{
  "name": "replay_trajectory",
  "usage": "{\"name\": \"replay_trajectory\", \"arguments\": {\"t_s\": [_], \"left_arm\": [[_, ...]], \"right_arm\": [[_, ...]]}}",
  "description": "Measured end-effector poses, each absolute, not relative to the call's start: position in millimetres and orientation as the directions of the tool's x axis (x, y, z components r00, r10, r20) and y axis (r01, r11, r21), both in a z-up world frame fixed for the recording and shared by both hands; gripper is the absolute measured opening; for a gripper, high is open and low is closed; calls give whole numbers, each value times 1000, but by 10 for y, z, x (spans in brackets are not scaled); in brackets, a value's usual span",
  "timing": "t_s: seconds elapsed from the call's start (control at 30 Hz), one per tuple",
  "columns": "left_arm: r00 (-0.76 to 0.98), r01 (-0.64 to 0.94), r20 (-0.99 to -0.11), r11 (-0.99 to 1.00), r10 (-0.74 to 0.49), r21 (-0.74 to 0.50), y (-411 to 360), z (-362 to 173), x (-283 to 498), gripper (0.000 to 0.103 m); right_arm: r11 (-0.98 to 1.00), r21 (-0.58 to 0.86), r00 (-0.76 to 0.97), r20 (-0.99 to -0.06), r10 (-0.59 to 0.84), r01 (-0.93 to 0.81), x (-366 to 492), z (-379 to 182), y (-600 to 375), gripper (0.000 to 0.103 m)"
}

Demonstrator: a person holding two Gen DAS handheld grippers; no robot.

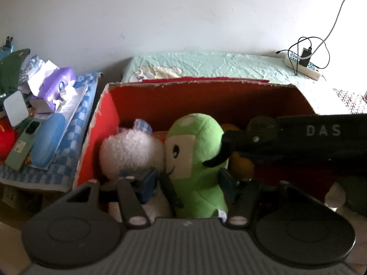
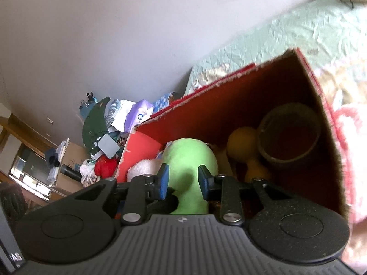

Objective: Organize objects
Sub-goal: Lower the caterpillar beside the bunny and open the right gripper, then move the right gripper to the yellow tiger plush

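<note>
A red cardboard box [image 1: 107, 114] holds several toys. A green plush [image 1: 195, 160] stands upright in it beside a white fluffy plush [image 1: 130, 153]. My left gripper [image 1: 189, 183] is open, with its blue pads [image 1: 149, 183] on either side of the green plush's body. My right gripper [image 2: 182, 181] is open just above the green plush's head [image 2: 190, 160]; its black body [image 1: 298, 142] crosses the left wrist view. A yellow toy [image 2: 240, 142] and a brown cup [image 2: 289, 135] lie deeper in the box [image 2: 146, 151].
A cluttered side table [image 1: 34, 174] left of the box carries a purple tissue pack [image 1: 57, 84], a phone [image 1: 23, 146] and a blue case [image 1: 48, 142]. A green-sheeted bed [image 1: 206, 64] lies behind, with a power strip [image 1: 302, 66]. A pink cloth [image 2: 353, 137] lies right of the box.
</note>
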State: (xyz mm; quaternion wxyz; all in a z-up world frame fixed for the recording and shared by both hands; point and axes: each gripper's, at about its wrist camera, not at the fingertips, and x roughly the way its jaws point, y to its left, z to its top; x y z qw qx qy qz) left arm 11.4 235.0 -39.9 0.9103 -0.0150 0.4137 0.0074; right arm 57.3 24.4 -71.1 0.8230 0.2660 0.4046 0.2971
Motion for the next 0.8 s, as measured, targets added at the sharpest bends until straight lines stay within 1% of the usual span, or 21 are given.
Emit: {"name": "replay_trajectory", "arguments": {"t_s": [0.23,0.57,0.63,0.7,0.8], "left_arm": [[669,-23,-742,1000,24,11,2192,-221,19,61],[666,-95,-736,992,124,81,1812,-49,-153,61],[659,-119,-741,991,129,67,1696,0,-199,61],[663,-115,-741,993,107,41,1550,56,-247,62],[673,-106,-734,994,97,35,1307,101,-282,63]], "right_arm": [[725,607,548,-505,667,-324,404,-567,120,33],[695,607,526,-474,706,-386,191,-411,-405,33],[686,606,525,-460,716,-403,154,-352,-566,34],[680,613,528,-452,719,-402,134,-332,-738,34],[684,613,523,-461,717,-396,104,-357,-968,34]]}}
